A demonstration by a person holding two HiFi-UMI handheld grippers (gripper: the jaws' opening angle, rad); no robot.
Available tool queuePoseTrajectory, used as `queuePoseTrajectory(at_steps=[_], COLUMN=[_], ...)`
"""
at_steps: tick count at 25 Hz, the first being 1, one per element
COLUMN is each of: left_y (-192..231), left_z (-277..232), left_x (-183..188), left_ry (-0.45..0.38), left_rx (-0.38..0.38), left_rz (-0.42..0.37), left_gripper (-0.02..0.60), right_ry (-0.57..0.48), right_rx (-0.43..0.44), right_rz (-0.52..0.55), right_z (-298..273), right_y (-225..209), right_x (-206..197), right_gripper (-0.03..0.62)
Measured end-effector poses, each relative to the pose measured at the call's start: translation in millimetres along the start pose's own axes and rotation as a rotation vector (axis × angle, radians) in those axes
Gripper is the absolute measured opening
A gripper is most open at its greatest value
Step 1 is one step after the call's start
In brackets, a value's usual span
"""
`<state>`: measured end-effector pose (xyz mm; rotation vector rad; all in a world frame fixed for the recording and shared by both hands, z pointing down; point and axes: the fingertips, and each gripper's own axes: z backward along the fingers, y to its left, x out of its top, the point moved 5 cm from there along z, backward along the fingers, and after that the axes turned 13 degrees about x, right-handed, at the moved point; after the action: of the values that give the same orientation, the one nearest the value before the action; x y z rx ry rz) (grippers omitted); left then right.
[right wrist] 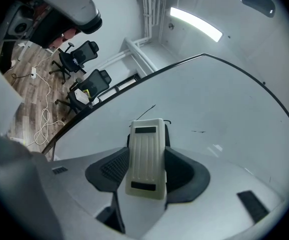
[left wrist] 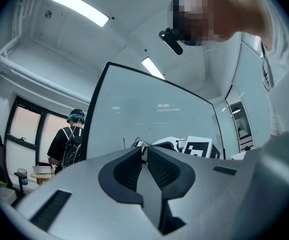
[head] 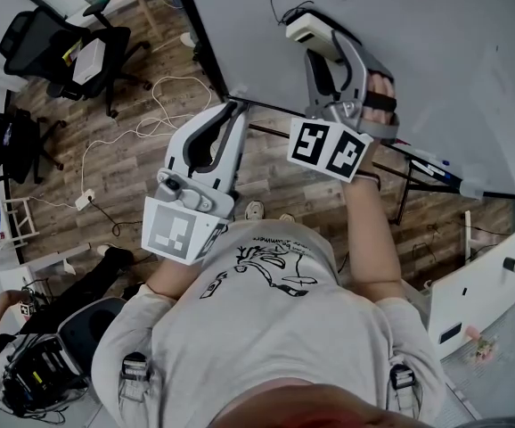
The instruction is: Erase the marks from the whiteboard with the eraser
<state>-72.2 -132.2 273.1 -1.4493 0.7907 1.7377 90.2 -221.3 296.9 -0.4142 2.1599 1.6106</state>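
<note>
Eraser (right wrist: pixel 145 159) sits clamped between jaws of the right gripper (right wrist: pixel 147 151).

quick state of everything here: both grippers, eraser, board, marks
white ribbed plastic eraser: clamped between the right jaws, pointing at the board
right gripper: shut on the eraser
left gripper: shut, nothing between its jaws
large whiteboard: standing, mostly clean
thin black marks: not yet erased

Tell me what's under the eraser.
The eraser, clamped in the right gripper, lies over the whiteboard. Black marker strokes poke out past its far end; any marks beneath it are covered.
</note>
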Motion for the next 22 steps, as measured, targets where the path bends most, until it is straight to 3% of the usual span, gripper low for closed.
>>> queuePoseTrajectory(at_steps=[13,17,22], left_y=[3.1,3.6,6.8], left_z=[9.6,11.3,12.4], left_x=[2.9,4.7,5.3], left_ry=[-0.003,-0.003,-0.013], left_rx=[0.011,0.008,0.007], left_rz=[0.0,0.002,0.007], left_gripper=[0.048,0.048,0.048], right_ry=[0.024,-0.017,-0.094], right_rx=[0.064,0.101,0.034], right_rz=[0.009,-0.055,-0.093], right_z=[-13.9,1.6,33.5], right_y=[28.6,17.4,-17.3], right_x=[-7.4,0.9,20.4], right_gripper=[0.233,0.233,0.233])
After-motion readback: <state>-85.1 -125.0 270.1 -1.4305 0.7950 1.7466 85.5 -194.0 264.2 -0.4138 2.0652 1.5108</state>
